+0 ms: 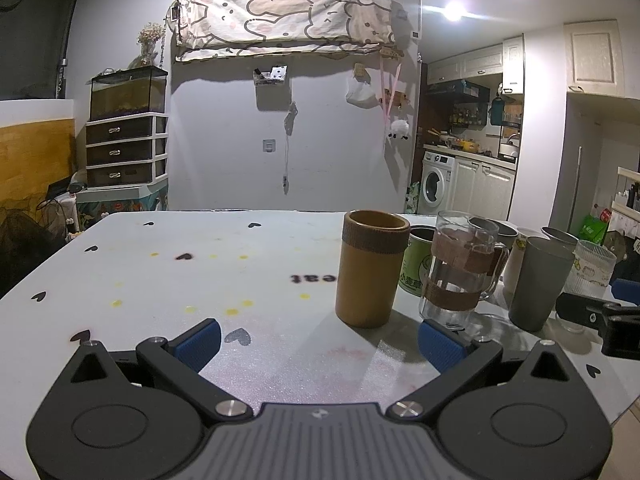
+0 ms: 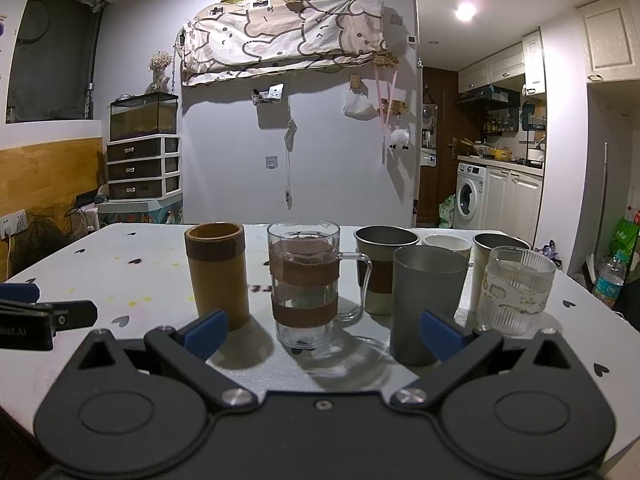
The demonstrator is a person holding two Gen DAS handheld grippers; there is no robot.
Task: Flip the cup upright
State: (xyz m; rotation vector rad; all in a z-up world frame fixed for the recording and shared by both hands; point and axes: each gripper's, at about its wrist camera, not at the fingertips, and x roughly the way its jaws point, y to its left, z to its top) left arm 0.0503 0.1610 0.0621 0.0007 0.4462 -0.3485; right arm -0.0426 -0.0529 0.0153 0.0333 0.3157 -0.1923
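A tan bamboo cup (image 1: 370, 270) stands upright on the white table (image 1: 160, 272); it also shows in the right wrist view (image 2: 218, 274). Beside it stands a clear glass mug (image 1: 460, 270) with brown bands, which shows in the right wrist view (image 2: 306, 282) too. All cups in view stand mouth up. My left gripper (image 1: 318, 344) is open and empty, just short of the bamboo cup. My right gripper (image 2: 320, 336) is open and empty, in front of the glass mug and a grey tumbler (image 2: 426, 304). Each gripper shows at the edge of the other's view.
More cups stand in a cluster: a green-labelled mug (image 1: 418, 260), a grey tumbler (image 1: 538, 282), a ribbed glass (image 2: 516, 290), a banded mug (image 2: 382, 268), a white cup (image 2: 448, 244). A wall stands beyond the table's far edge, with drawers at the left.
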